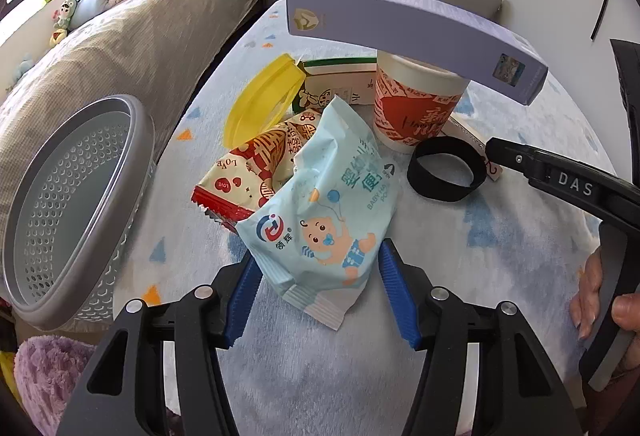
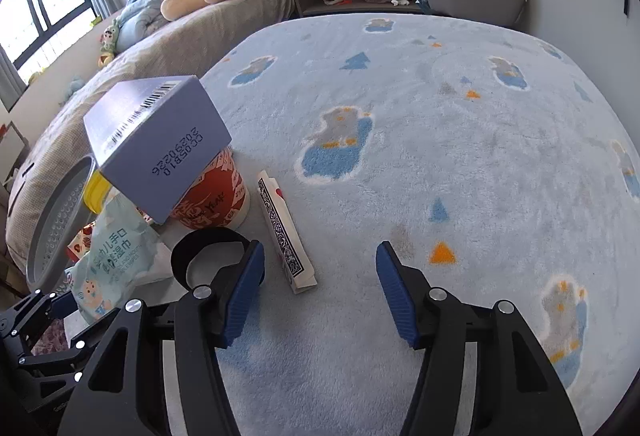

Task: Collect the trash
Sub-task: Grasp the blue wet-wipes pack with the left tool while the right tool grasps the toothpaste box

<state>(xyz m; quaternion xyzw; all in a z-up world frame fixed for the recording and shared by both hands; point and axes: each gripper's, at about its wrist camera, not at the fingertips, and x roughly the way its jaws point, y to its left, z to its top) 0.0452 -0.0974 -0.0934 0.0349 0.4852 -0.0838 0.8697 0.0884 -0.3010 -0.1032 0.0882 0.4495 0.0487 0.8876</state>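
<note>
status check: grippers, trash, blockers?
Left gripper shut on wipes pack. Right gripper open, empty. Gray basket beside pile. Purple box balanced on cup.

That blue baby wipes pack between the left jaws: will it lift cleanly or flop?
The wipes pack looks soft and creased, so it will likely sag past the left gripper. Its glossy film may slip. Its far end overlaps the red snack wrapper, which could drag along.

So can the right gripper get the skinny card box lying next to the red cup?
Probably yes. The right gripper is open and empty, and the card box lies flat on the blanket just ahead of its left finger, with nothing on top. The black band beside it might get bumped.
</note>
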